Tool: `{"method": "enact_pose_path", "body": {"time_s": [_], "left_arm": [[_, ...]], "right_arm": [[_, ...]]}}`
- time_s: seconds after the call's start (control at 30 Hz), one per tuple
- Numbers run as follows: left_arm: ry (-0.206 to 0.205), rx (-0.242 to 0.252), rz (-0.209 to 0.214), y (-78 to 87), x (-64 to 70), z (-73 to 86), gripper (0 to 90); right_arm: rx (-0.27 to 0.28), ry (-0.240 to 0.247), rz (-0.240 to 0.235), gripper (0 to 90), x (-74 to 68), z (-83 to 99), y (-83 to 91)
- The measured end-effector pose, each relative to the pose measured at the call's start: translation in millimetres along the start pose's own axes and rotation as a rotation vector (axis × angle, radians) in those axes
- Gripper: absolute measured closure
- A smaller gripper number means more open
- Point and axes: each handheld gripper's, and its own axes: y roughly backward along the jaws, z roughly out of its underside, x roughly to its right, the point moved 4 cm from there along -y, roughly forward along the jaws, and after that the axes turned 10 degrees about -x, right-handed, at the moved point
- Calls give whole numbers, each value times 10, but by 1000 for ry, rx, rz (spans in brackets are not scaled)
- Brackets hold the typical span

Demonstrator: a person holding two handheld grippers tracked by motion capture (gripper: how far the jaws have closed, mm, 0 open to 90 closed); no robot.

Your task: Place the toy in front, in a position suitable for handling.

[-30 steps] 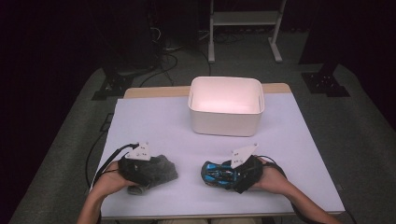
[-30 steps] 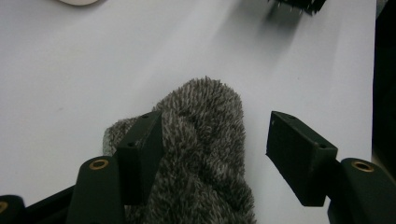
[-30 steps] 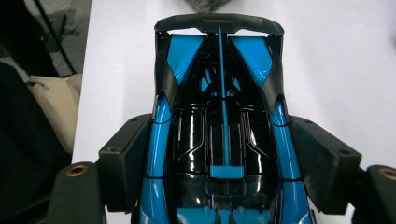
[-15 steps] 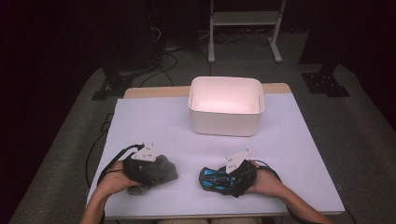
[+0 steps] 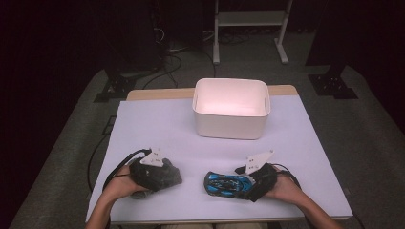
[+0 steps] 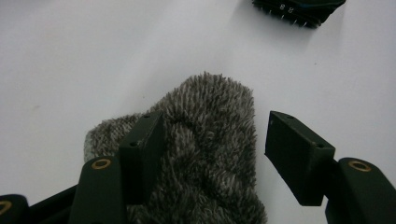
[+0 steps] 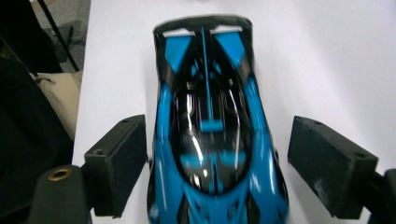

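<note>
A grey fuzzy cloth [image 6: 210, 154] lies on the white table between the jaws of my left gripper [image 6: 215, 144]. The gripper is open: its left jaw rests against the pile and its right jaw stands clear. In the high view this gripper [image 5: 165, 175] sits at the front left over the cloth [image 5: 173, 177]. A blue and black toy car [image 7: 210, 135] lies lengthwise between the jaws of my right gripper [image 7: 219, 154], which is open, with a gap on the car's right side. From above, the car [image 5: 217, 182] pokes out left of that gripper [image 5: 239, 183].
An empty white bin [image 5: 231, 125] stands at the back middle of the table [image 5: 157, 129]. One dark end of the car [image 6: 299, 9] shows at the top of the left gripper view. Cables trail from both grippers. The front table edge is close behind the hands.
The right gripper and the car have drifted slightly toward the front edge. The left gripper and the cloth have hardly moved.
</note>
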Motion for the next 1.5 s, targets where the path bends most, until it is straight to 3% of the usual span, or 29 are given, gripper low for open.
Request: {"method": "enact_pose_path", "body": {"time_s": [0.27,0.43,0.67,0.73,0.8,0.9,0.97,1.13,1.17,1.27,1.43,1.47,1.5], "left_arm": [[2,-43,-16,-139,1,22,372],[3,-30,-39,-194,10,40,397],[27,4,-87,-207,2,77,523],[34,6,-83,-205,3,79,570],[56,12,-49,-177,-17,93,637],[70,20,-31,-147,-41,104,745],[82,40,-4,-121,-46,99,772],[80,105,57,-51,0,17,780],[66,137,77,-15,29,-65,780],[42,156,97,5,71,-171,780],[-50,194,147,-19,216,-596,779],[-50,194,147,-19,216,-596,780],[-82,203,169,-58,280,-745,780]], "right_arm": [[7,-46,18,161,9,141,35],[-12,-34,19,159,8,173,-36],[-46,-19,24,155,-14,190,-121],[-43,-12,29,156,-15,189,-127],[-36,-21,27,161,-14,194,-126],[-30,-6,33,187,-16,206,-124],[-35,24,31,230,-30,205,-117],[-42,40,19,239,-16,203,-114],[-43,46,15,240,-11,201,-113],[-42,53,10,242,-5,201,-113],[-42,55,11,242,-6,200,-114],[-41,56,11,242,-5,200,-115],[-42,56,11,242,-5,199,-115]]}}
